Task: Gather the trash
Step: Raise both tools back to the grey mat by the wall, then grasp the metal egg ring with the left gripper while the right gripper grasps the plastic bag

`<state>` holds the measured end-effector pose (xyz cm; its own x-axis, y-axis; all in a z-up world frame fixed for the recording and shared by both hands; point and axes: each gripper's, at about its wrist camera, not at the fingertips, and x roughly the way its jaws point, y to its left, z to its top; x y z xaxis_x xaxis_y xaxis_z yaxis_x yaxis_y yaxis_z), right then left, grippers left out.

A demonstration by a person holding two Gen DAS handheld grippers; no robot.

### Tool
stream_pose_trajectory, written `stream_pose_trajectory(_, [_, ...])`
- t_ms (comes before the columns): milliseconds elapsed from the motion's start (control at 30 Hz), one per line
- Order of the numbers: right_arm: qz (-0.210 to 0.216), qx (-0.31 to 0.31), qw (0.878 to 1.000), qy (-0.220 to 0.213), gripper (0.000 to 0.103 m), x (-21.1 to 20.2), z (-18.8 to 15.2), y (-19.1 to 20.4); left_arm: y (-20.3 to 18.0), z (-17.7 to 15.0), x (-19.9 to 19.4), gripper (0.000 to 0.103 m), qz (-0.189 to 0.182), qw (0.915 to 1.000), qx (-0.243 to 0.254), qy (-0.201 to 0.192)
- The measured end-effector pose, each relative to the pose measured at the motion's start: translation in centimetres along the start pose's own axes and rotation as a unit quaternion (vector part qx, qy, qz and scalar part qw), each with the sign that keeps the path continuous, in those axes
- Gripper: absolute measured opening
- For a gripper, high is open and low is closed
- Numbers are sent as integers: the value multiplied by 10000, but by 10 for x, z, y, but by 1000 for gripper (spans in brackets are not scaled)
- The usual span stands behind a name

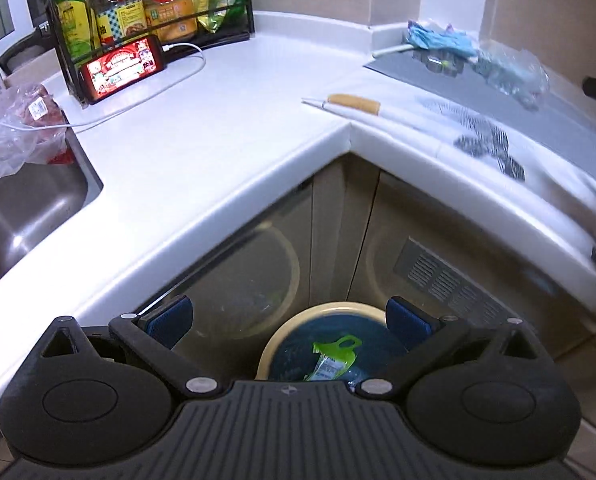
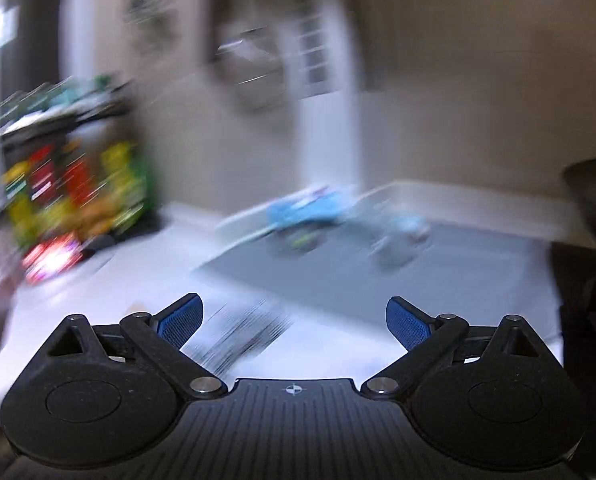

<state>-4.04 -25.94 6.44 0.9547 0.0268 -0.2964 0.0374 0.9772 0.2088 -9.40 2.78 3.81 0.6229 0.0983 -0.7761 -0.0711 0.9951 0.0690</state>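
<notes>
Your left claw (image 1: 289,322) is spread wide with nothing between its fingers, hanging over the trash bin (image 1: 322,314) below the corner of the white worktop (image 1: 201,128). A green wrapper (image 1: 334,356) lies inside the bin. More trash sits on the grey mat (image 1: 546,104) at the back: a blue wrapper (image 1: 438,38) and clear crumpled plastic (image 1: 514,70). Your right claw (image 2: 294,322) is spread and empty too, above the worktop; its view is blurred, with the blue wrapper (image 2: 306,208) ahead.

Lit phone (image 1: 123,69) leaning against condiment rack (image 1: 149,12); steel sink (image 1: 25,216) left; white countertop (image 1: 201,128).
</notes>
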Motion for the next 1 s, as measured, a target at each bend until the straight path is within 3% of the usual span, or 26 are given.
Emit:
stream_pose_trajectory(133, [-582,418,9974,80,99,78,26,-35,4,12,0,103,40,9999,-101,95])
stream_pose_trajectory(300, [-809,437,9926,789,100,171,29,-43,10,26,-1,103,200,9997,-66,86])
stream_pose_trajectory(400, [-886,259,9903,1040,93,214,27,-41,6,44,-1,103,212,9998,-35,-55])
stream_pose_trajectory(467, [-835,133,9889,1219,67,234,24,-41,-1,61,0,103,167,9997,5,-188])
stream_pose_trajectory(500, [-795,192,9875,1349,16,239,21,-43,-8,71,2,103,125,9996,52,-267])
stream_pose_trajectory(533, [-789,333,9863,1409,2,238,18,-46,-14,81,4,103,80,9993,111,-342])
stream_pose_trajectory(733, [-926,623,9911,720,2,163,7,-66,-65,145,35,103,-321,9962,197,-783])
stream_pose_trajectory(867, [-1648,630,9842,147,2,130,-2,-86,-111,194,74,103,-628,9934,232,-931])
stream_pose_trajectory(1000, [-1797,1235,9757,209,2,130,-1,-113,-157,234,118,103,-779,9907,408,-1036])
